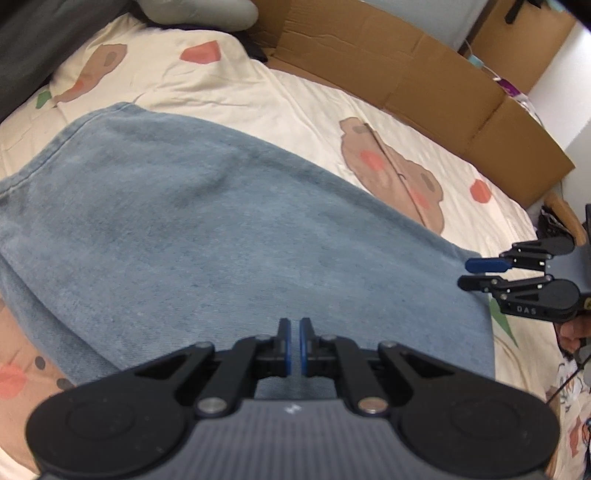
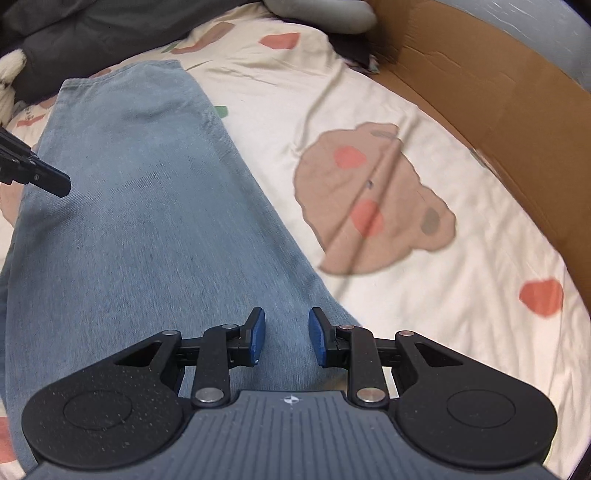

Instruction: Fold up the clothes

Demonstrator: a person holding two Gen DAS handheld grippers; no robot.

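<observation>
Light blue jeans (image 1: 207, 229) lie flat on a cream bed sheet (image 1: 295, 107) printed with brown bears. My left gripper (image 1: 294, 325) hovers over the near part of the denim, its blue pads shut with nothing between them. At the right edge of the left wrist view, my right gripper (image 1: 464, 274) hangs beside the jeans' edge with its jaws apart. In the right wrist view the jeans (image 2: 147, 206) run away from me, and my right gripper (image 2: 283, 317) stands open above them, empty. A black fingertip of the left gripper (image 2: 55, 182) pokes in from the left.
A flattened cardboard box (image 1: 424, 81) stands along the bed's far right side (image 2: 498, 85). A grey pillow (image 2: 325, 14) and dark bedding (image 2: 92, 29) lie at the head. A person's hand (image 1: 570, 332) holds the right gripper.
</observation>
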